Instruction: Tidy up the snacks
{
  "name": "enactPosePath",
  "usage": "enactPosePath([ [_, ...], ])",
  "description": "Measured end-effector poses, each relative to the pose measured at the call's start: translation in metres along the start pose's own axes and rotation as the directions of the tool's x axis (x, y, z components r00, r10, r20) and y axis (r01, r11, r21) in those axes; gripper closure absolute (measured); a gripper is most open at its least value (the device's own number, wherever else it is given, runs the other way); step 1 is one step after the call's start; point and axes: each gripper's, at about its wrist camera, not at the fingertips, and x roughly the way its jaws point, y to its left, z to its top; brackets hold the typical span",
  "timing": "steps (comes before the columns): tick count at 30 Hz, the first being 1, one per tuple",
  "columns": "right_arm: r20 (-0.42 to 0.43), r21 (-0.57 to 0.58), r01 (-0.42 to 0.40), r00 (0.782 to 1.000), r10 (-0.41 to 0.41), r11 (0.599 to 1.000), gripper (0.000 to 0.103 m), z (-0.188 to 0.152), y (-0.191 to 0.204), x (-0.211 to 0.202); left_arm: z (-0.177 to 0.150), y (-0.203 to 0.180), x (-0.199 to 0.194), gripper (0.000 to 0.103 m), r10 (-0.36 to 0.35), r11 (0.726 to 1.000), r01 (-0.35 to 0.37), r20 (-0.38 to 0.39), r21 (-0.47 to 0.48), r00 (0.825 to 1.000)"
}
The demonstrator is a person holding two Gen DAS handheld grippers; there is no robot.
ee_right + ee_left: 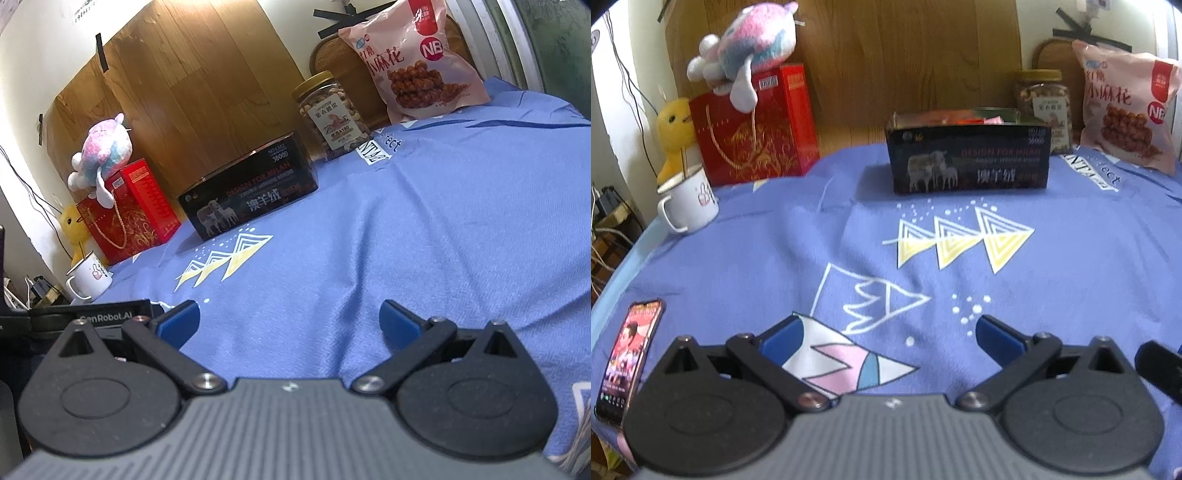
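A black open-topped box [969, 155] [251, 192] stands at the back of the table, with small snack packets showing inside it in the left wrist view. To its right stand a clear jar of nuts with a gold lid [1044, 107] [332, 114] and a pink snack bag [1126, 107] [410, 59] leaning on the wall. My left gripper [888, 332] hovers open low over the near cloth with nothing between its blue fingers. Further right, my right gripper [290, 317] is open too and holds nothing.
A blue patterned cloth [775, 251] covers the table. At the back left are a red gift bag [753, 136], a plush toy [750, 48] on top, a yellow plush [674, 129] and a white mug [689, 203]. A phone [628, 358] lies at the near left edge.
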Motion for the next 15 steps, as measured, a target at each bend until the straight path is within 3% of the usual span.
enactPosePath([
  [15, -0.001, 0.020, -0.002, 1.000, 0.002, 1.000, 0.000, -0.0006, -0.0059, 0.0005, -0.0009, -0.0087, 0.0074, 0.000, 0.011, 0.999, -0.011, -0.025, 0.036, 1.000],
])
